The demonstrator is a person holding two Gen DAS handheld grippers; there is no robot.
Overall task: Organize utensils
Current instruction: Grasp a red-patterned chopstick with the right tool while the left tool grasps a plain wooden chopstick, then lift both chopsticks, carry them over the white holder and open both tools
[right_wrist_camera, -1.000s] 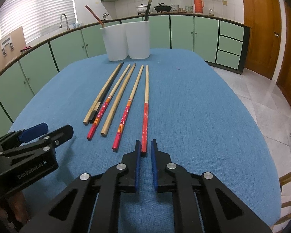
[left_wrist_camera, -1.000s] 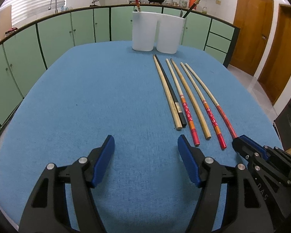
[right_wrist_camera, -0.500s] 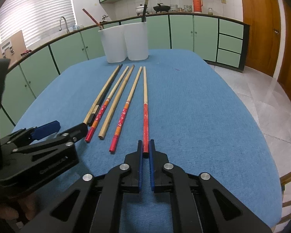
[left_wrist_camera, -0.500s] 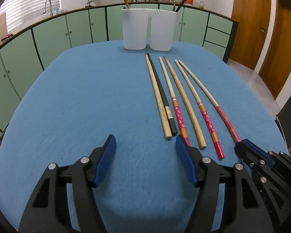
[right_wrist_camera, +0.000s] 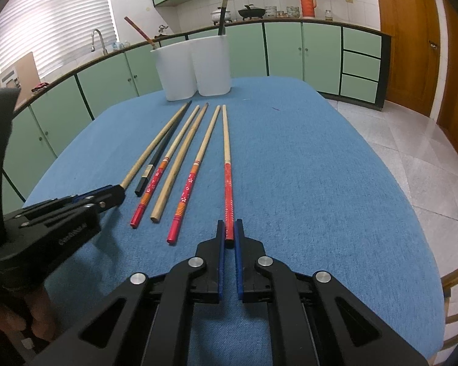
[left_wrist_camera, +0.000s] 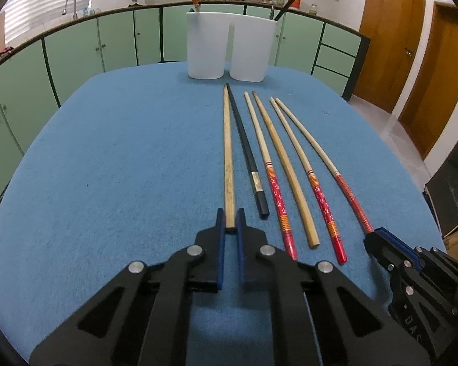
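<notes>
- The left gripper (left_wrist_camera: pixel 230 220) has its fingers pinched tight on the near end of the plain stick (left_wrist_camera: pixel 228 158).
- The right gripper (right_wrist_camera: pixel 229 231) has its fingers pinched tight on the near end of the red stick (right_wrist_camera: pixel 228 183).
- Both sticks lie flat on the cloth (left_wrist_camera: pixel 122 167), at the two outer sides of the row.
- I think the ends are gripped so each stick can be tipped up and dropped in a cup.
- Four more sticks lie between them: a black one (left_wrist_camera: pixel 247 155), two with red flower ends and one plain.
- The white cups (left_wrist_camera: pixel 229 48) stand side by side at the far end, and each has a stick in it already.
- The cloth is blue and covers the table.
- Green cupboards (right_wrist_camera: pixel 284 48), a tap (right_wrist_camera: pixel 98 39) and brown doors (right_wrist_camera: pixel 409 36) are behind.
</notes>
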